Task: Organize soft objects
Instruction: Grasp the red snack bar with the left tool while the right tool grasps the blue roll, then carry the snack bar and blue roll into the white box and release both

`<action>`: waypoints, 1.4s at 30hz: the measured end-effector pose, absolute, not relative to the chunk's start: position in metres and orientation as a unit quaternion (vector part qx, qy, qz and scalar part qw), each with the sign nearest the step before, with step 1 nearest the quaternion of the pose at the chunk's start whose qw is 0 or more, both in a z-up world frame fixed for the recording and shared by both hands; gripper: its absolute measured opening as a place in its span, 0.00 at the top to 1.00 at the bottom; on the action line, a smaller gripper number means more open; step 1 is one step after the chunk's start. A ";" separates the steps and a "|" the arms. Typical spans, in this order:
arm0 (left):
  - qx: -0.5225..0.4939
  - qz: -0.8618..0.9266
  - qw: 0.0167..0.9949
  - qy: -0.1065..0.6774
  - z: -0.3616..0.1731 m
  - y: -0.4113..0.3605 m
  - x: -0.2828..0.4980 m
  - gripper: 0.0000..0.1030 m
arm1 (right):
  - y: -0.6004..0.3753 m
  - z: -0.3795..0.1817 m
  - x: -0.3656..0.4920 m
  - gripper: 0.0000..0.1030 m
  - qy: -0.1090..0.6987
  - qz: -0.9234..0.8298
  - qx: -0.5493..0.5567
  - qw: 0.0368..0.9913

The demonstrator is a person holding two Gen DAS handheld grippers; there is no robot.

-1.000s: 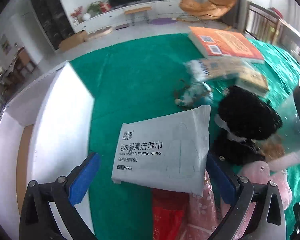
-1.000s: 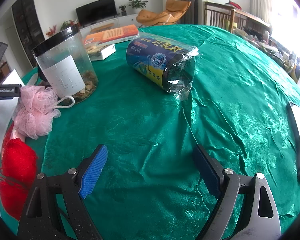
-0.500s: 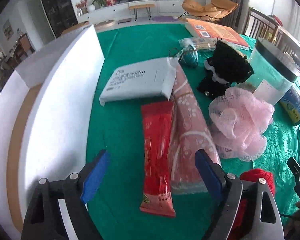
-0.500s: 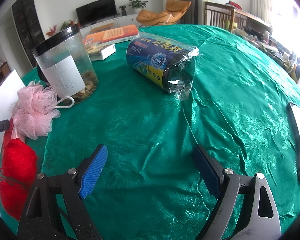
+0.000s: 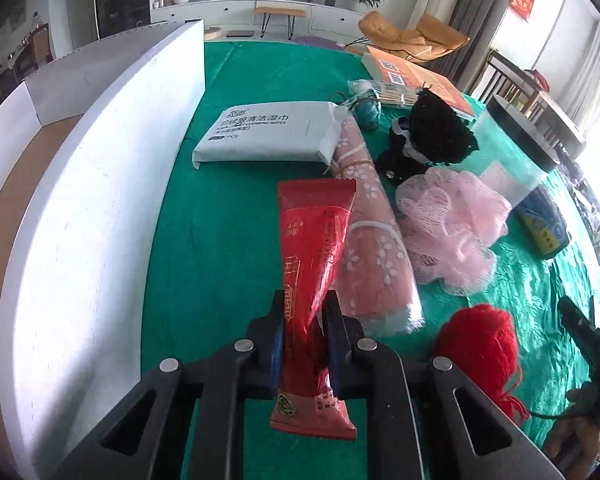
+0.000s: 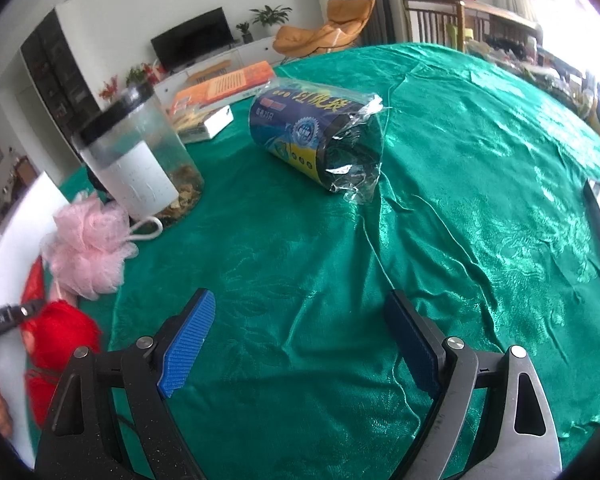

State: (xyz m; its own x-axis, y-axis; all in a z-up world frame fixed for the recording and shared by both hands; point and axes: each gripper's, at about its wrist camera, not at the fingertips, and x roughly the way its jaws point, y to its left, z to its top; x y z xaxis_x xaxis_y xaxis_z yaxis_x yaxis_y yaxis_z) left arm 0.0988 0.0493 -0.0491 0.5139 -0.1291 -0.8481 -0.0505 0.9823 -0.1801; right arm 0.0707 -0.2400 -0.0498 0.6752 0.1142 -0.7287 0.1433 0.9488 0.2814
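Fingers of my left gripper are pressed on the long red plastic pouch, near its lower end. I hold it there so the long upper part hangs free toward 12 o'clock and I can carry it to the white cardboard box at 9 o'clock, where, I judge, the soft things must go. The pouch seems lifted a little from the green tablecloth, but I cannot tell this for sure. Just beside it, at 1 o'clock, lies the pink flowered roll in clear wrap, and at 2 o'clock the pink mesh bath sponge. The white flat pack of wipes waits at 12 o'clock.

My right gripper hangs over bare cloth with its fingers spread wide and holding nothing, well apart from the blue roll of bags.

Half a second ago my left fingers were spread above the pouch; now they have closed on it. The right gripper has stayed as it was.
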 end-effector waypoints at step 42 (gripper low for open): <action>-0.094 0.157 0.919 0.349 0.091 0.254 -0.047 0.81 | 0.081 0.130 0.090 0.39 0.424 0.448 0.118 0.778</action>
